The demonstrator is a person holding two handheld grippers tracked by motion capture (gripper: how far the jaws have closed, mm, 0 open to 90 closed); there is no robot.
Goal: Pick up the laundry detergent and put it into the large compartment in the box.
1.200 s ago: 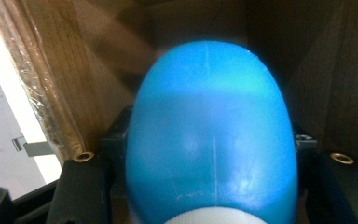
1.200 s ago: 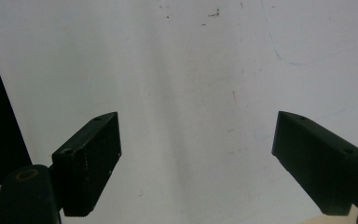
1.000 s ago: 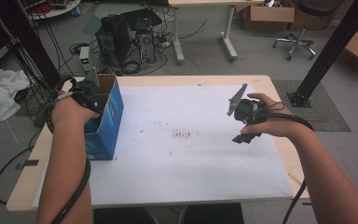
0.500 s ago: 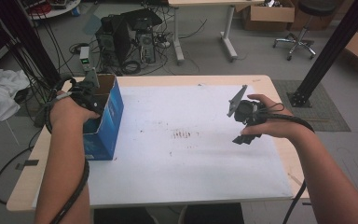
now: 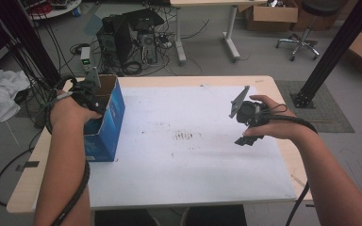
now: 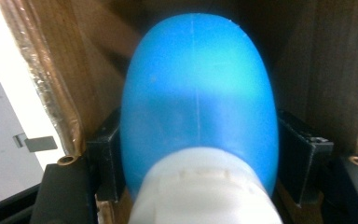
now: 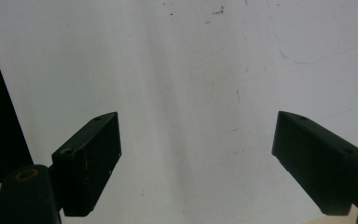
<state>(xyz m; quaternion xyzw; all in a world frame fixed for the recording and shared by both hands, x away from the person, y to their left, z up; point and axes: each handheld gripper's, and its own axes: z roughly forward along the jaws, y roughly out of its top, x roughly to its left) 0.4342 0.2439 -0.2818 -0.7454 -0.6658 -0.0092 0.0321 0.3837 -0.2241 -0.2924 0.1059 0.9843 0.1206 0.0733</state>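
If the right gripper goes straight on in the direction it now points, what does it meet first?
Most likely the white sheet that covers the table. The right gripper has its jaws wide apart with nothing between them, and its own view looks onto that bare sheet; how far off it lies is unclear.

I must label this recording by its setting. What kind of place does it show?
Probably a lab or workshop rather than a home: desktop computer towers with tangled cables stand on the grey floor, cardboard boxes lie beyond, and a black metal frame post rises beside the table.
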